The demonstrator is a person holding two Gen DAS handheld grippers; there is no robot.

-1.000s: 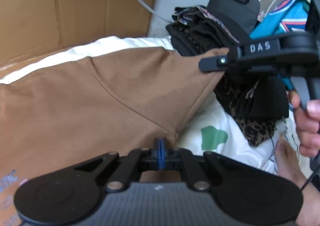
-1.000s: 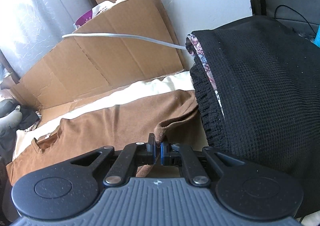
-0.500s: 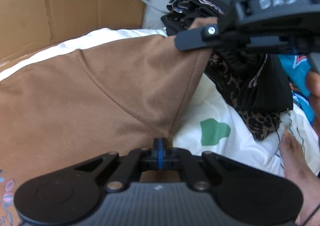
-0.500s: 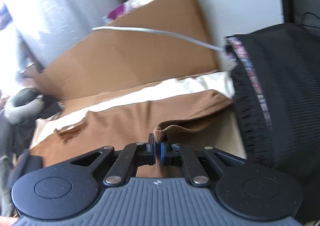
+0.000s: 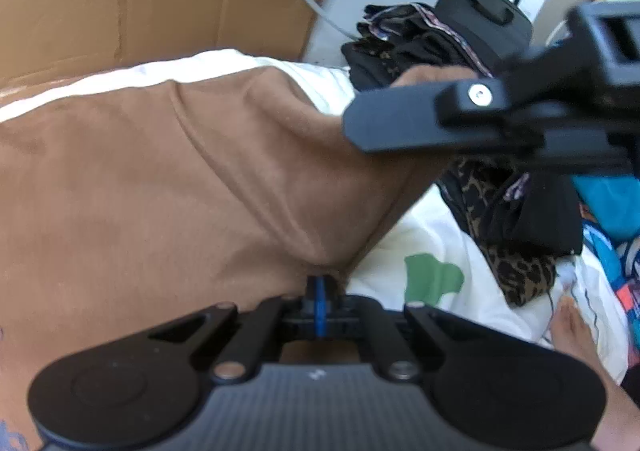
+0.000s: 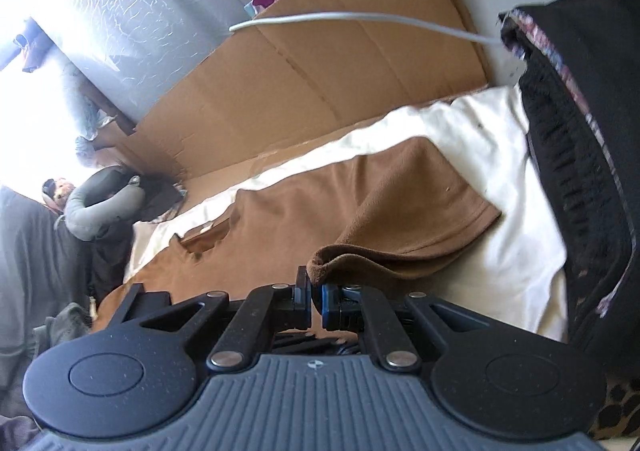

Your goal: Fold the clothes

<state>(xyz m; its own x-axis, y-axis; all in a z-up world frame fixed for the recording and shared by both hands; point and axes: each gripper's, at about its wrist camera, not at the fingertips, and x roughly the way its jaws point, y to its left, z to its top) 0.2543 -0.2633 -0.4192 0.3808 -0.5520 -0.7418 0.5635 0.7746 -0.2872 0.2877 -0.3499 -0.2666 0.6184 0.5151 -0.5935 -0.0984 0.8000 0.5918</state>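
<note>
Two grippers are clamping the same brown shirt (image 5: pixel 168 187), which is lying spread over a white sheet (image 6: pixel 492 155) beside flattened cardboard (image 6: pixel 328 75). The left gripper (image 5: pixel 319 291) is sitting fully closed, its blue pads pinching a fold of the brown fabric at the near edge, below the seam that is running diagonally across the cloth. The right gripper (image 6: pixel 316 297) is likewise closed, pinching the hemmed corner of a sleeve; in the left wrist view this same tool (image 5: pixel 352 127) is reaching in from the right with the brown cloth lifted at its tip, pulled up off the sheet. The collar opening of the shirt is lying flat, further along toward a grey neck pillow (image 6: pixel 100 207). A pile of dark clothes (image 5: pixel 424 47) is resting at the head of the sheet, just beside the raised sleeve, with a leopard-print piece (image 5: pixel 516 271) hanging below it. A grey cable (image 6: pixel 360 19) is running across the cardboard. A bare foot (image 5: pixel 572 335) is resting on the sheet at the right.
</note>
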